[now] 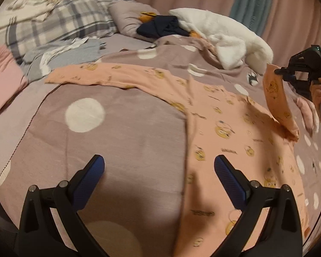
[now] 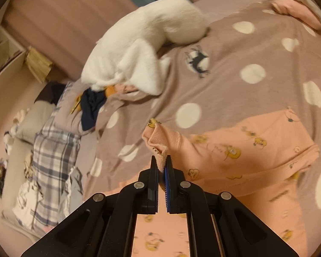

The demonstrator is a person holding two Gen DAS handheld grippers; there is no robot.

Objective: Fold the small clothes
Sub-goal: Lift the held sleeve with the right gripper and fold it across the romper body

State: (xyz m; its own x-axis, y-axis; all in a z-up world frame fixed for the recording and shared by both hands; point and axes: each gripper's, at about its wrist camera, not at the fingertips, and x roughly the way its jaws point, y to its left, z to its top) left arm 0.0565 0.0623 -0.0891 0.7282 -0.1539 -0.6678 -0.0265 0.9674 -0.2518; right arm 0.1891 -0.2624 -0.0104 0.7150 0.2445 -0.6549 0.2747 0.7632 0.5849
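A peach long-sleeved garment [image 1: 220, 128] with yellow cartoon prints is lying spread flat on the bed, one sleeve stretching out sideways, the other sleeve's ribbed cuff [image 2: 160, 150] hanging lifted, pinched.

the shirt [image 1: 214, 115] lies on the bedspread [image 1: 117, 132], plush toy [image 1: 220, 34] behind it.

You have open room on the near left, where the spotted bedspread [image 1: 122, 132] lies bare beside the peach garment [image 1: 222, 128]. Far left, the plaid pillow [image 1: 60, 27] and the grey clothes [image 1: 75, 53] block the way. Far right, the white plush toy [image 1: 229, 36] and the dark bundle [image 1: 160, 27] crowd the edge.
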